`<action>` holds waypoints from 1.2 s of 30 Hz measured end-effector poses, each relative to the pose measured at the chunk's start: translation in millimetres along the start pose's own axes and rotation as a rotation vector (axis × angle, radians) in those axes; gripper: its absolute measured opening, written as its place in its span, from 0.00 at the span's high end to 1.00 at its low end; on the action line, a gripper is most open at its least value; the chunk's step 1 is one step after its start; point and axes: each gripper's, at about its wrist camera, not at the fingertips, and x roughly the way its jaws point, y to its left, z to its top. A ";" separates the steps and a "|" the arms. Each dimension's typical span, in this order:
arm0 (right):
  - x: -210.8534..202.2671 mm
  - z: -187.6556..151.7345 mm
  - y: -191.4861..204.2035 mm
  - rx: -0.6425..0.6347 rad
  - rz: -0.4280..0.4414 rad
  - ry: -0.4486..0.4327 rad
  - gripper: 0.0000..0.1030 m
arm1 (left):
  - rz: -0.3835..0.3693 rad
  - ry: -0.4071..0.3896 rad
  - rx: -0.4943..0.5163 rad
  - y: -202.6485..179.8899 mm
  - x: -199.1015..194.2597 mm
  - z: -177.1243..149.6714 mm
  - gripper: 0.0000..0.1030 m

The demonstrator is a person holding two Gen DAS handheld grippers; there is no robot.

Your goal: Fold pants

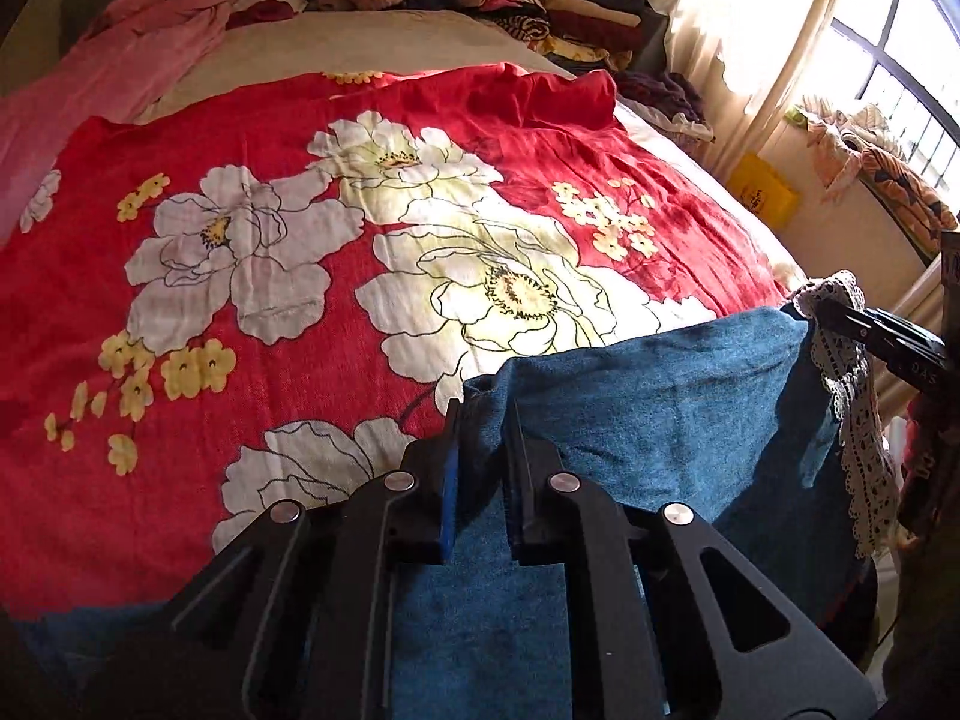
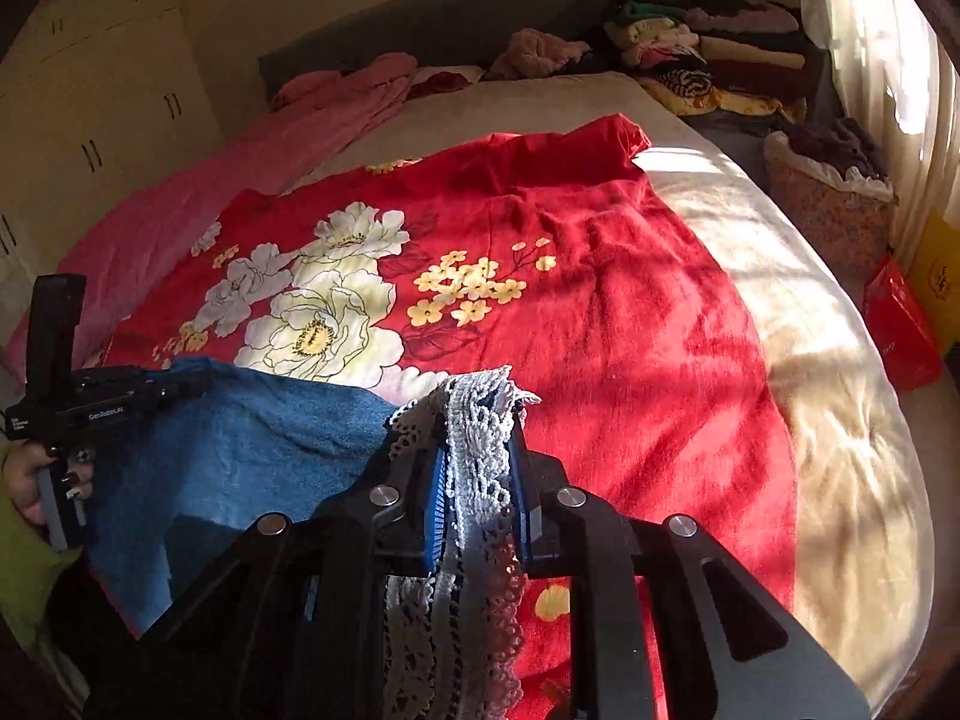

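- The pants point(image 1: 648, 396), blue denim with a white lace trim point(image 2: 474, 450) along one edge, are hanging stretched between the two sets of jaws, just above the near edge of the bed point(image 2: 810, 312).
- The denim is looking soft but fairly heavy; it is sagging in a shallow curve between the two holds and will likely be draping rather than sliding.
- The lace is looking light and open-worked, so it could be snagging or stretching; gripping through the denim behind it seems the safer hold.
- The left gripper point(image 1: 483, 420) is closing its jaws nearly fully on a folded denim edge.
- The right gripper point(image 2: 477, 420) is pinching the lace-trimmed edge, its jaws narrowed onto the bunched lace.
- Ahead of both jaws, a red floral blanket point(image 1: 288, 276) is lying spread on the bed, offering a flat place for laying the pants.
- Far beyond the jaws, stacked clothes point(image 2: 720, 54) are sitting by the headboard.
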 end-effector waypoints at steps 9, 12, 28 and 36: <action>66.0 -19.5 -10.5 -0.007 -0.075 0.163 0.80 | 0.103 0.034 0.029 -1.7 34.8 -16.2 0.88; 60.0 -17.0 -12.7 0.009 -0.105 0.163 0.72 | 0.118 0.030 0.027 2.1 33.4 -14.9 0.79; -62.5 -37.8 -7.6 0.100 -0.073 0.004 0.44 | 0.143 -0.069 -0.009 9.6 -45.2 -27.4 0.31; -81.0 -81.7 1.7 0.161 -0.032 0.055 0.43 | 0.147 -0.096 0.012 4.1 -80.6 -52.1 0.21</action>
